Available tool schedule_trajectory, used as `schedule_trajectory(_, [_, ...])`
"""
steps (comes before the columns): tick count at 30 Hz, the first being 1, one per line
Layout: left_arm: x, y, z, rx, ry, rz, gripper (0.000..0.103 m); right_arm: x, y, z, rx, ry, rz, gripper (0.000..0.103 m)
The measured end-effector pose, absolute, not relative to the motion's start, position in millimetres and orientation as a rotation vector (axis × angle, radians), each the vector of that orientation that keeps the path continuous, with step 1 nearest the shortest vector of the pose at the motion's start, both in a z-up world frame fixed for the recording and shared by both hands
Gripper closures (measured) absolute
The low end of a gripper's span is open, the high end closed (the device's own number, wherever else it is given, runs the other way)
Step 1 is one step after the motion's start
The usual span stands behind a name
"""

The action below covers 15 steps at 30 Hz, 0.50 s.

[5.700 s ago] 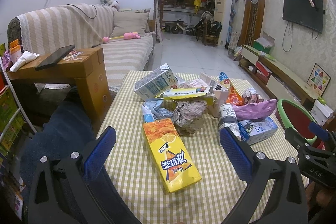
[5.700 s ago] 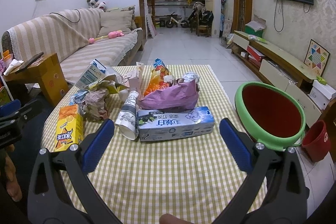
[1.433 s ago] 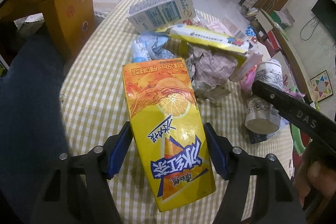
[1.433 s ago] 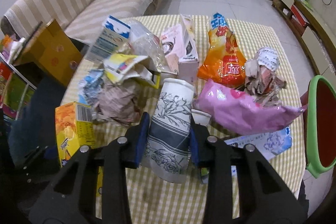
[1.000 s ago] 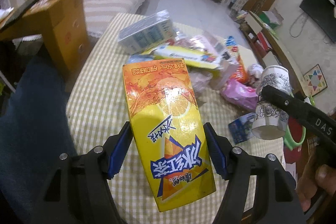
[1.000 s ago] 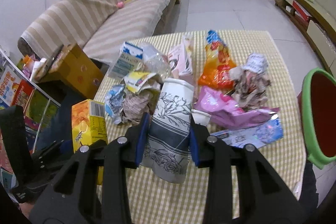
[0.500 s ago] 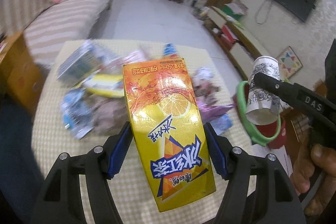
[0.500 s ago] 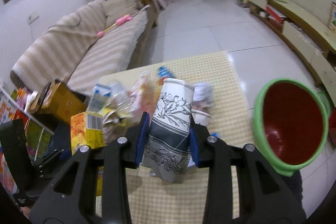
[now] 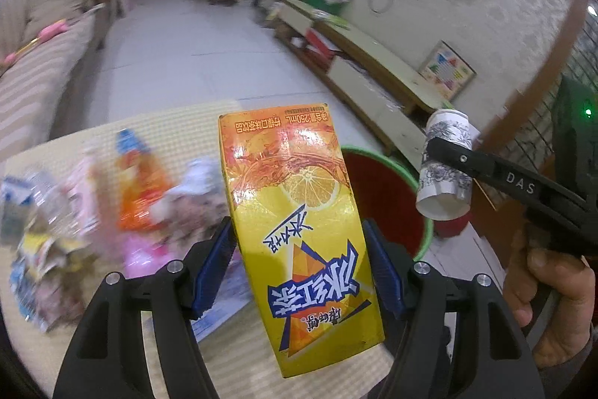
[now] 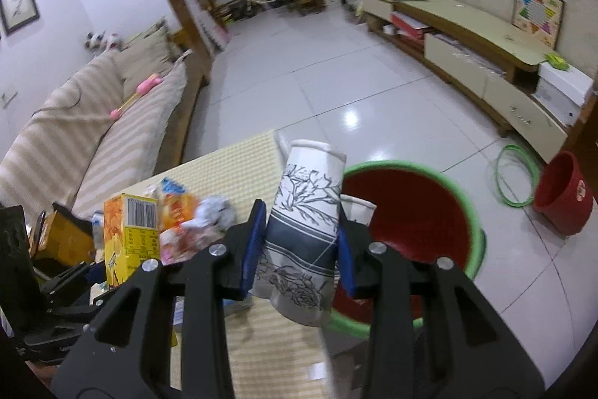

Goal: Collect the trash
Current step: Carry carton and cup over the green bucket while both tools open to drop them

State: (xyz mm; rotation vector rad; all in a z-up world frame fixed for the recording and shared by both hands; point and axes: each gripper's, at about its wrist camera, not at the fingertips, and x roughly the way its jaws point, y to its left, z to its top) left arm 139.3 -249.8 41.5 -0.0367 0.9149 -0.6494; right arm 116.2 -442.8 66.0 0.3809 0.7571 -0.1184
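Note:
My left gripper [image 9: 299, 268] is shut on a yellow-orange juice carton [image 9: 299, 219] and holds it in the air above the checked table [image 9: 179, 133]. My right gripper [image 10: 301, 249] is shut on a crushed white paper cup with a black flower print [image 10: 306, 230], held over the near rim of a green-rimmed red basin [image 10: 407, 212]. The cup [image 9: 444, 167] and the basin [image 9: 381, 189] also show in the left wrist view, right of the carton. The carton [image 10: 130, 230] shows at the left in the right wrist view.
Several wrappers, bags and cartons [image 9: 112, 182] lie in a blurred heap on the table's left part. A small red bucket [image 10: 564, 197] and a green hoop [image 10: 515, 174] are on the tiled floor. A striped sofa [image 10: 93, 122] stands left, a low cabinet [image 10: 486, 58] right.
Both grippers have swung right, away from the trash heap and toward the basin, each still holding its item. The cup now hangs over the basin's rim.

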Motion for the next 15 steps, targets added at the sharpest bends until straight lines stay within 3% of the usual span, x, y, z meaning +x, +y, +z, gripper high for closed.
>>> schedule_trajectory(15, [163, -376, 19, 0.076, 0.957, -0.761, 0.038, 112, -538, 37, 0.478, 0.784, -0.197, 0.069])
